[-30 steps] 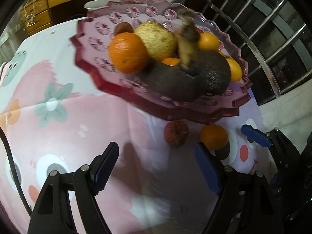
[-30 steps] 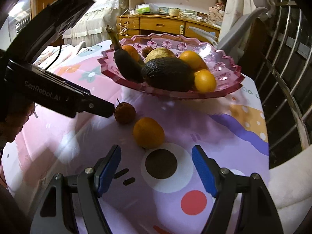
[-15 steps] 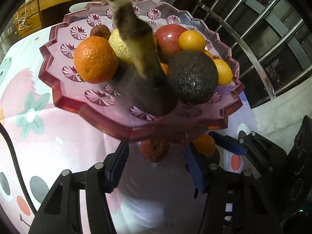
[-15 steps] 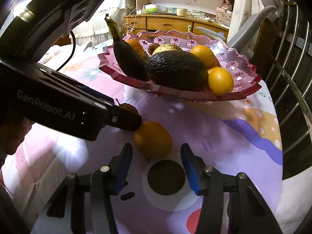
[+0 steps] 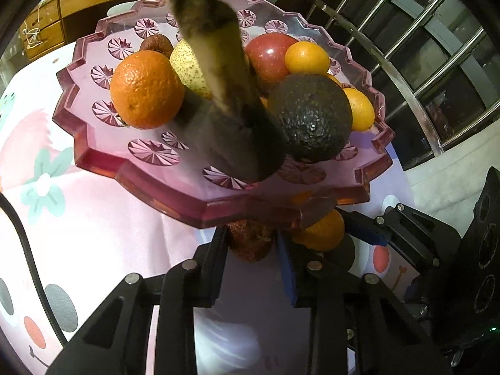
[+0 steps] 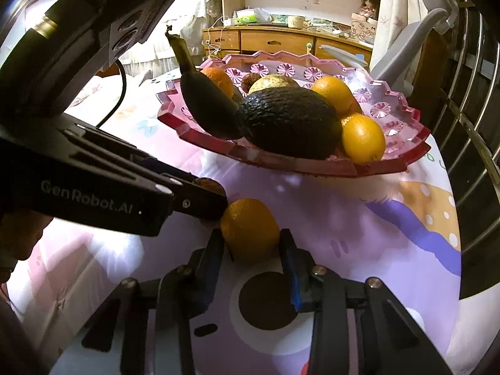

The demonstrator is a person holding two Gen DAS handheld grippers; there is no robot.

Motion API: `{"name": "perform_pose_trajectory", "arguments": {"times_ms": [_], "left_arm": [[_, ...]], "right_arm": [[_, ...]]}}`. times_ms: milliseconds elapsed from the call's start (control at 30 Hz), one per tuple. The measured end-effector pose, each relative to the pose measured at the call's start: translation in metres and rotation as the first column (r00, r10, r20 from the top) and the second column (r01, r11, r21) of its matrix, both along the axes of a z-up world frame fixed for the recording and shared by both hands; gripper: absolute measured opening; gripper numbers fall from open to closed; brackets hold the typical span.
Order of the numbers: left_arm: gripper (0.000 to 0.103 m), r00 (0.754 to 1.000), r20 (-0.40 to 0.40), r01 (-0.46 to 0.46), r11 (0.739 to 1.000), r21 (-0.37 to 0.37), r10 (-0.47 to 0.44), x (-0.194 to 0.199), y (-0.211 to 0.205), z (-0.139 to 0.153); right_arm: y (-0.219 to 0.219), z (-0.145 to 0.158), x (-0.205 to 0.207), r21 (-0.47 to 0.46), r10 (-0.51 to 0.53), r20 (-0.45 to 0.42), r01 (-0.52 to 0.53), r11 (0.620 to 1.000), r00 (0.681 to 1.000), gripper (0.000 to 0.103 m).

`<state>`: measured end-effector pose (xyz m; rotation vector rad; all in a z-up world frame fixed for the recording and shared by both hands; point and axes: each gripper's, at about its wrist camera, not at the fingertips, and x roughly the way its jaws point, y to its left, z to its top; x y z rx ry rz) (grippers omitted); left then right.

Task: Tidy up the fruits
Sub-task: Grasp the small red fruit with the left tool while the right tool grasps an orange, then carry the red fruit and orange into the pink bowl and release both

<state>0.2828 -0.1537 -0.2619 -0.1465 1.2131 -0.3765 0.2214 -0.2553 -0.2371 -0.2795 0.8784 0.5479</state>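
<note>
A pink glass fruit dish [image 5: 103, 159] [image 6: 403, 156] holds oranges, a pear, a red apple, a dark avocado [image 5: 309, 122] [image 6: 290, 122] and a blackened banana [image 5: 225, 93] [image 6: 203, 100]. Two fruits lie on the cloth in front of it. My left gripper [image 5: 251, 243] is shut on a small brown-red fruit [image 5: 250, 243], partly hidden under the dish rim. My right gripper [image 6: 251, 247] is shut on an orange [image 6: 250, 228] [image 5: 322, 231] that rests on the cloth. The two grippers sit side by side, almost touching.
The table has a pink and purple cartoon cloth [image 6: 390, 234]. A metal railing [image 5: 406, 72] runs along the right edge. A wooden dresser [image 6: 275, 40] and a white chair [image 6: 415, 40] stand behind the table. A black cable [image 5: 28, 250] crosses the left side.
Both grippers have moved forward to the loose fruits and closed from wide open: the left onto the brown-red fruit, the right onto the orange.
</note>
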Motion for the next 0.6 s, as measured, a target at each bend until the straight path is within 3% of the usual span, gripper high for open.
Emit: {"name": "perform_pose_trajectory", "arguments": {"times_ms": [333, 600], "left_arm": [[0.028, 1.000, 0.010, -0.027, 1.000, 0.001, 0.027, -0.015, 0.012, 0.007], [0.028, 0.999, -0.045, -0.015, 0.999, 0.036, 0.016, -0.036, 0.024, 0.031]], "right_arm": [[0.001, 0.003, -0.006, 0.007, 0.016, -0.031, -0.016, 1.000, 0.999, 0.035], [0.003, 0.019, -0.019, -0.005, 0.032, -0.063, -0.033, 0.999, 0.998, 0.035]]}}
